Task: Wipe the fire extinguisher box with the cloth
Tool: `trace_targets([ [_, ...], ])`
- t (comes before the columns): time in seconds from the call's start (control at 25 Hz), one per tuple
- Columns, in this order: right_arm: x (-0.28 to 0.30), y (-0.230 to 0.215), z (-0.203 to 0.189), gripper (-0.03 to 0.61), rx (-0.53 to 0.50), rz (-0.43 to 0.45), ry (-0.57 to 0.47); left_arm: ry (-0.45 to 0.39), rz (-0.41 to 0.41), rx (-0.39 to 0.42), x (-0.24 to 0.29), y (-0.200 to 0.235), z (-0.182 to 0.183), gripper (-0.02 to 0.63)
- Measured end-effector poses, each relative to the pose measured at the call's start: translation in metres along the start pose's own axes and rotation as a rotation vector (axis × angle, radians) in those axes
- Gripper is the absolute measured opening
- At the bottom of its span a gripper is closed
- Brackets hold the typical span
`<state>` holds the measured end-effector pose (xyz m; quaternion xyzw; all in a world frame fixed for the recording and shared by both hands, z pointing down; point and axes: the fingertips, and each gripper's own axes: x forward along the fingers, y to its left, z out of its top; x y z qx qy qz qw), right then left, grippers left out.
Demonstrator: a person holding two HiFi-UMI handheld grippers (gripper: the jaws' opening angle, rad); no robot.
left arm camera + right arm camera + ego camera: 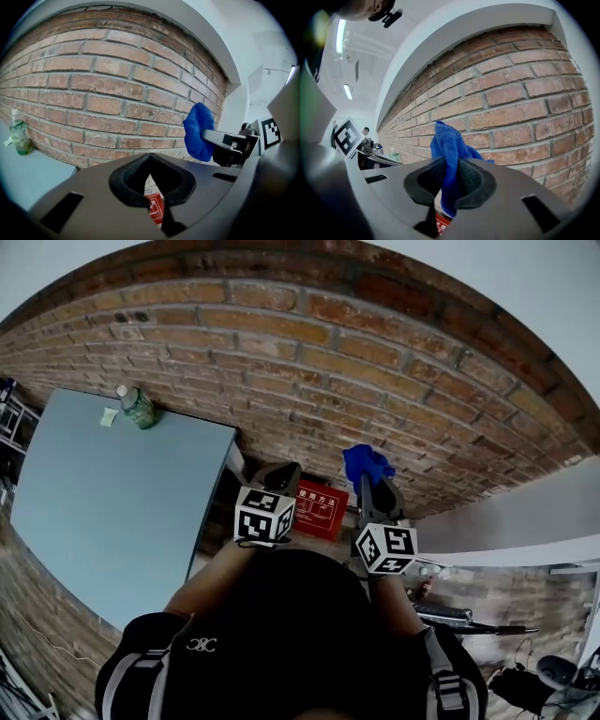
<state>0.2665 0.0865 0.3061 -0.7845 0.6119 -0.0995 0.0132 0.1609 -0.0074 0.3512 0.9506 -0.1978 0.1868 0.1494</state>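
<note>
Lowering the right gripper (451,180), clenched on the cloth (446,150), flat onto the box (317,508) below and ahead of it should wipe best, the left gripper (150,176) closed, empty, alongside; only the head view shows the box's face, the gripper views just a red sliver

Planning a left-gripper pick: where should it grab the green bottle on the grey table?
Take the green bottle at mid-body, below the cap, jaws level, from the open side of the grey table: it stands upright near the brick wall, so the far side looks blocked.
</note>
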Motion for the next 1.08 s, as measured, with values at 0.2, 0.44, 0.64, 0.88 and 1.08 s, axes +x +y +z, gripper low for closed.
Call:
trace_targets([
  [0.2, 0.002, 0.006, -0.005, 0.058, -0.004, 0.035, 0.030, 0.014, -0.003, -0.015, -0.003, 0.002, 0.000, 0.009],
  [0.44, 0.004, 0.006, -0.008, 0.058, 0.009, 0.044, 0.034, 0.013, 0.005, -0.004, -0.006, 0.002, 0.006, 0.009],
  [0.64, 0.005, 0.008, -0.013, 0.058, 0.028, 0.052, 0.040, 0.026, 0.009, -0.004, -0.008, 0.003, 0.001, 0.009],
  [0.88, 0.008, 0.009, -0.017, 0.058, 0.045, 0.056, 0.042, 0.052, 0.018, 0.005, -0.007, 0.005, -0.003, 0.009],
  [1.08, 0.008, 0.010, -0.019, 0.058, 0.065, 0.063, 0.050, 0.063, 0.012, 0.009, -0.008, 0.002, -0.008, 0.009],
])
